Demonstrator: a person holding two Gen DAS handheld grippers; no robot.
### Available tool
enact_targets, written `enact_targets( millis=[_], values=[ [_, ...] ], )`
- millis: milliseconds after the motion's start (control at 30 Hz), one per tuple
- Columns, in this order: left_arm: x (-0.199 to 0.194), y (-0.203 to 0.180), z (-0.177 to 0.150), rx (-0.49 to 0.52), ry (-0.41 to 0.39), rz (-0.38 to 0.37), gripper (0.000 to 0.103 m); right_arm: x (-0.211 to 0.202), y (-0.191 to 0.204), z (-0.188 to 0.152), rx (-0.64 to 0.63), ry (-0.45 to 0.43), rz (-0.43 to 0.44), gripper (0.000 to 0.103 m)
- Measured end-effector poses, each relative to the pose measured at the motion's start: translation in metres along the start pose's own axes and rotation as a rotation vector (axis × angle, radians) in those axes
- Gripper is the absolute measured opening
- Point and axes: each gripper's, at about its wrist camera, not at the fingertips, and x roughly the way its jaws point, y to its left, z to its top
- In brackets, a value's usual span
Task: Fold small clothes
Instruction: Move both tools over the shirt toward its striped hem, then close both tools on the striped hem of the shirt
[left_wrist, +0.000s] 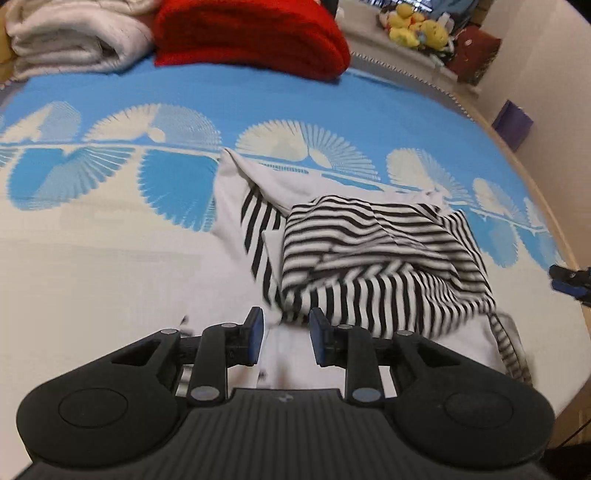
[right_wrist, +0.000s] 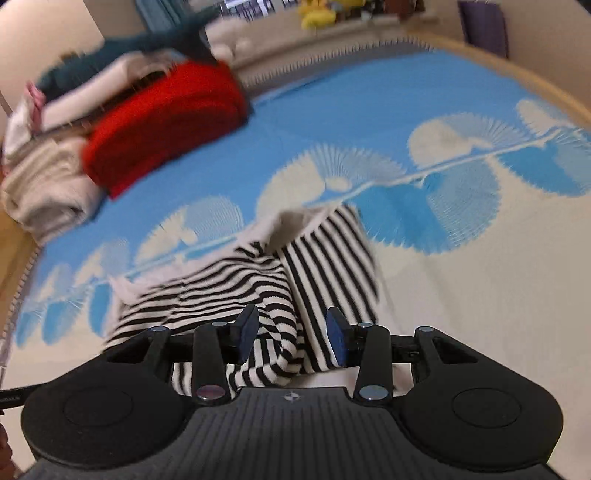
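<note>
A black-and-white striped knit garment (left_wrist: 373, 258) lies rumpled in soft folds on the bed's blue-and-cream fan-patterned bedspread (left_wrist: 110, 266). The left hand-held gripper (left_wrist: 286, 341) hangs parted over its white edge, holding nothing. The right hand-held gripper (right_wrist: 291, 338) is spread wide, a striped fold bunched between its blue pads (right_wrist: 337, 338), unclamped.

A bed covered by a blue-and-cream fan-patterned spread (left_wrist: 110, 258) carries a rumpled black-and-white striped garment (left_wrist: 369, 258) near the middle, with a folded red blanket (left_wrist: 251, 37) and cream blanket (left_wrist: 74, 40) at its far left.
</note>
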Motion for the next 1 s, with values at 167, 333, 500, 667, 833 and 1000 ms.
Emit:
enact_targets(
  millis=[167, 333, 500, 667, 833, 1000],
  values=[
    [-0.045, 0.014, -0.062, -0.049, -0.009, -0.026, 0.030, -0.070, -0.033, -0.039, 0.007, -0.056, -0.004, 0.042],
    [-0.057, 0.028, -0.121, -0.185, 0.007, -0.081, 0.030, -0.092, -0.071, -0.101, 0.082, -0.004, -0.018, 0.036],
    [-0.054, 0.041, -0.150, -0.303, 0.044, -0.049, 0.030, -0.083, -0.096, -0.146, 0.148, 0.094, -0.075, 0.037],
    [-0.051, 0.048, -0.157, -0.365, 0.078, -0.034, 0.049, -0.069, -0.103, -0.166, 0.192, 0.144, -0.115, 0.042],
    [-0.040, 0.051, -0.167, -0.369, 0.135, 0.007, 0.062, -0.060, -0.109, -0.178, 0.209, 0.187, -0.150, 0.048],
    [-0.032, 0.053, -0.169, -0.386, 0.158, 0.022, 0.069, -0.053, -0.111, -0.184, 0.199, 0.222, -0.162, 0.052]
  ],
)
